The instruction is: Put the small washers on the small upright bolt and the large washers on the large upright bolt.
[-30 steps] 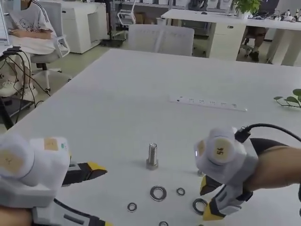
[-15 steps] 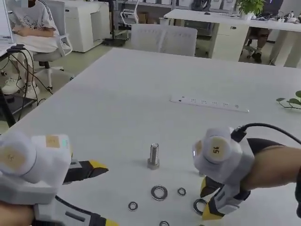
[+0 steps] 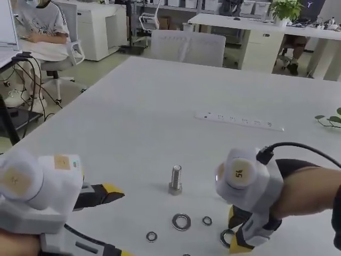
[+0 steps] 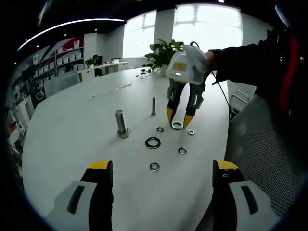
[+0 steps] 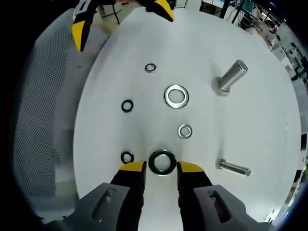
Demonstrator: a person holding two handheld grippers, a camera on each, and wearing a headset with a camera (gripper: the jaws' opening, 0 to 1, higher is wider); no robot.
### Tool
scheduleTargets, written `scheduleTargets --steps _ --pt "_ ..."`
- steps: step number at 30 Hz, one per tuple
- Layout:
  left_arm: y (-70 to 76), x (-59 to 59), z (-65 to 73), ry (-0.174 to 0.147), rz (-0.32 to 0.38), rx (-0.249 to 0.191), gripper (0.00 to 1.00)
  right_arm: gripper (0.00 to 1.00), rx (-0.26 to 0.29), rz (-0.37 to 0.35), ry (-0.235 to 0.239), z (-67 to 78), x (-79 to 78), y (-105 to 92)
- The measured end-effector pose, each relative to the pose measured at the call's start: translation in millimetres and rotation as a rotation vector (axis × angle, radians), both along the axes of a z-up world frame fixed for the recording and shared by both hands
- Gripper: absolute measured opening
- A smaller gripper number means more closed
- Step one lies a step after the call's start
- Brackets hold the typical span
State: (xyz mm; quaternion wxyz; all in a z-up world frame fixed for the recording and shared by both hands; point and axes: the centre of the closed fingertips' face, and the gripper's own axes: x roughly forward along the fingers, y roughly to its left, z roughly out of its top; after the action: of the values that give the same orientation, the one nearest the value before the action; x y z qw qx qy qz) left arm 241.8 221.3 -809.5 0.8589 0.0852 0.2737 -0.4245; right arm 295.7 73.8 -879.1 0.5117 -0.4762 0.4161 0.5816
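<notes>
The large bolt (image 3: 176, 180) (image 4: 121, 124) (image 5: 231, 77) stands upright on the white table (image 3: 160, 122). The thin small bolt (image 4: 153, 106) (image 5: 234, 167) stands beyond it. One large washer (image 3: 181, 221) (image 5: 176, 96) lies flat near the big bolt. My right gripper (image 3: 240, 241) (image 5: 161, 168) is open and low over the table, its yellow tips astride a second large washer (image 5: 162, 161) (image 4: 177, 125) that lies flat. Several small washers (image 5: 185, 130) (image 3: 152, 236) are scattered around. My left gripper (image 4: 162, 166) (image 3: 109, 189) hovers wide open with nothing in it, well left of the washers.
A white power strip (image 3: 238, 119) lies farther back on the table. A plant (image 3: 330, 114) sits at the right edge. Behind the table are office chairs (image 3: 186, 48) and a seated person (image 3: 40, 32). The table's near edge runs close to the washers (image 5: 96, 144).
The head camera has tilted slightly. My right gripper has edged a little left and down towards the large washer. The left gripper has barely moved.
</notes>
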Motion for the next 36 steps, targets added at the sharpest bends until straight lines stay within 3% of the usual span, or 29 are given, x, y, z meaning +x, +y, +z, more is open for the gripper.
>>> scheduleTargets --steps 36 --pt "3.0 0.1 4.9 -0.018 0.016 0.003 0.84 0.23 -0.021 -0.010 -0.006 3.5 1.6 -0.1"
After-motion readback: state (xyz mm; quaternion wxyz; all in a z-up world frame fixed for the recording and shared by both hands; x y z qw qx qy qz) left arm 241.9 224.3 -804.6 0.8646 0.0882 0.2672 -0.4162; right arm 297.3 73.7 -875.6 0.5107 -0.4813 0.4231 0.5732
